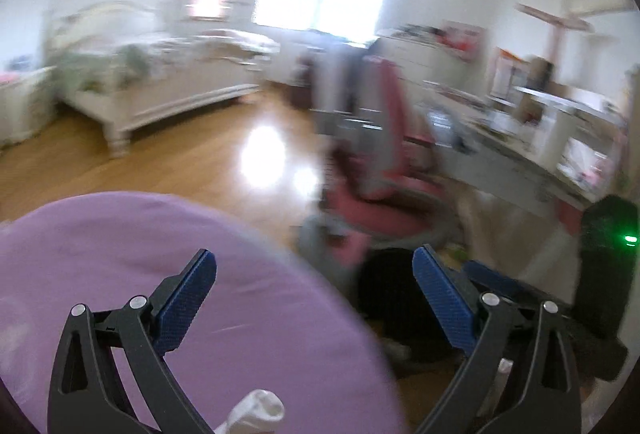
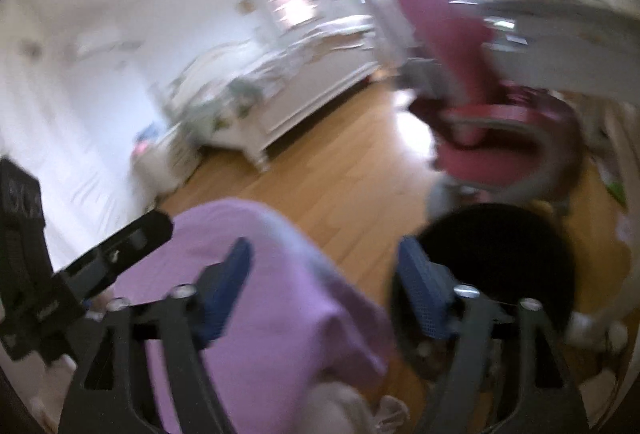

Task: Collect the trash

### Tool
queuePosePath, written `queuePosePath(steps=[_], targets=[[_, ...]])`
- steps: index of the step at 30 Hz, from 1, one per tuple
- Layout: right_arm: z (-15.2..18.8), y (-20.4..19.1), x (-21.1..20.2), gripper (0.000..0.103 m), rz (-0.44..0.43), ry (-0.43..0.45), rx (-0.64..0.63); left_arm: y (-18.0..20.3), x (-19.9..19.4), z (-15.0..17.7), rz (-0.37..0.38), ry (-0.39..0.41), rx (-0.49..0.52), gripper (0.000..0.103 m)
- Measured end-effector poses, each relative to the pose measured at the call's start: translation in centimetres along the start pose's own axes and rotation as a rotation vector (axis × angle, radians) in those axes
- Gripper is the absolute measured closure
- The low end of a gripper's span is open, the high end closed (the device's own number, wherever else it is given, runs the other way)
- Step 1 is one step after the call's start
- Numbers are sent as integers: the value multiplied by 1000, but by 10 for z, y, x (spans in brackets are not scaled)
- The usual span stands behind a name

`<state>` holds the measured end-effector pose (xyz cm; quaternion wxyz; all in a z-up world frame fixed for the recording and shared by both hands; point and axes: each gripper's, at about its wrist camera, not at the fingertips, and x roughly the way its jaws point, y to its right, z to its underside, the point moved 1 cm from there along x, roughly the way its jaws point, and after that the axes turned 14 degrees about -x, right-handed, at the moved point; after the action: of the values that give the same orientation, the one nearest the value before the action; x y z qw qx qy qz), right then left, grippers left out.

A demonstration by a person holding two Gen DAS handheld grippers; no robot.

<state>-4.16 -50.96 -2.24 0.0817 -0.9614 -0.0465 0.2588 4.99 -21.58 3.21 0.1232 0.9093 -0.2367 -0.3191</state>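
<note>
Both views are motion-blurred. My left gripper (image 1: 314, 266) is open and empty, held above a purple-covered surface (image 1: 160, 274) and a black round bin (image 1: 396, 298) on the floor. A white crumpled piece (image 1: 260, 410) lies low between its arms. My right gripper (image 2: 326, 254) is open and empty, over the edge of the purple surface (image 2: 260, 314) with the black bin (image 2: 500, 274) just right of it. The left gripper's body (image 2: 100, 262) shows at the left of the right wrist view. The right gripper's body (image 1: 604, 266) shows at the right of the left wrist view.
A pink desk chair (image 1: 384, 170) stands beyond the bin, next to a cluttered grey desk (image 1: 540, 138). A white bed (image 1: 160, 82) stands at the far left on the wooden floor (image 1: 200, 162). Small white items (image 2: 592, 330) lie right of the bin.
</note>
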Motion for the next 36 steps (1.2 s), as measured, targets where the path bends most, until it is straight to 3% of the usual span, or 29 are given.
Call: queuePosePath(steps=[4,7,13,18,22,36], targets=[[-14,-73,27,8,-98,-15,-123,-57,-48,-5,-220,103,-50,5],[-22,-121,44,7,-161,-9,-184,-99,-87,-5,-386,175,-127,5],[-20,-200,76,7,-231,-8,-257,-147,-143,11,-557,238,-210,5],[-1,-250,87,7,-218,-7,-320,-155,-166,22,-586,268,-216,5],[12,-266,85,5,-199,-6,-347,-158,-173,28,-577,274,-223,5],[31,-252,65,5,-117,82,-376,-166,-175,35,-537,260,-251,5]])
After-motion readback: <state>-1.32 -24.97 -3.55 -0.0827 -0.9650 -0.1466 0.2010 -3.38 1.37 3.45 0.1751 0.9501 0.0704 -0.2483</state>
